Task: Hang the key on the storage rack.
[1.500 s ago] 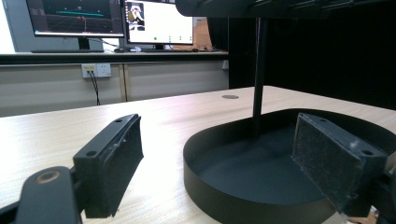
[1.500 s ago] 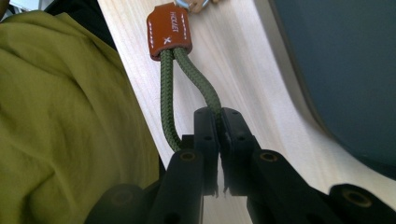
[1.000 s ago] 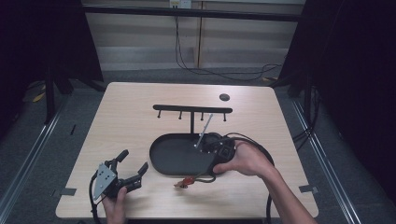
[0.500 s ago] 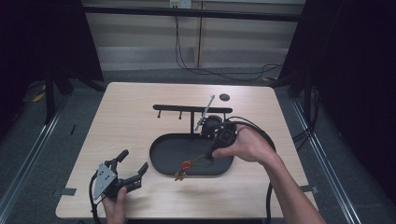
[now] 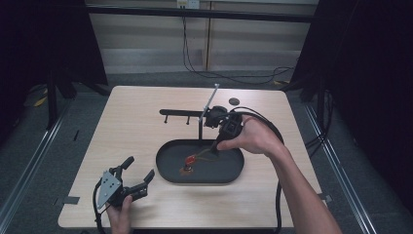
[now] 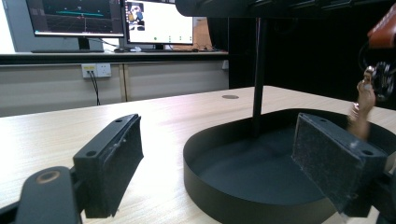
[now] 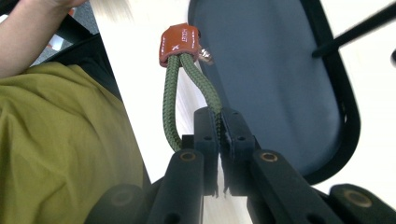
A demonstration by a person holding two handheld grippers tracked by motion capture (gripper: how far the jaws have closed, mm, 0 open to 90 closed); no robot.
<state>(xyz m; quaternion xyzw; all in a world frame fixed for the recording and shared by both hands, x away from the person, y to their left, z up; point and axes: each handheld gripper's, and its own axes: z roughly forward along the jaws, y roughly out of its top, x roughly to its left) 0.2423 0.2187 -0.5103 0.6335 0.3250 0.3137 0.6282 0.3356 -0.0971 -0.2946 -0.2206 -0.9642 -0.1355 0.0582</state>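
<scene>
- The right gripper (image 7: pixel 218 116) has its jaws clenched on one strand of a green cord loop (image 7: pixel 173 98), the pads pinching the braid so the rest hangs free below them
- At the loop's far end sits a reddish-brown tab (image 7: pixel 179 43) with a bit of metal hardware beside it; this looks like a keychain, gripped by the cord so the loop stays open for hooking
- In the high view the right gripper (image 5: pixel 213 146) holds the keychain (image 5: pixel 191 160) above the black oval tray (image 5: pixel 165 168), its lower end hanging just over the tray floor
- A black stand (image 5: pixel 200 126) rises from the tray's far side with a hook bar (image 5: pixel 181 112) across its top; my guess is the loop is meant for one of those hooks, hence the raised hold
- The left gripper (image 5: pixel 135 176) rests near the table's (image 5: pixel 131 126) front edge, well apart from the tray, jaws spread wide with nothing between them, seemingly parked out of the way
</scene>
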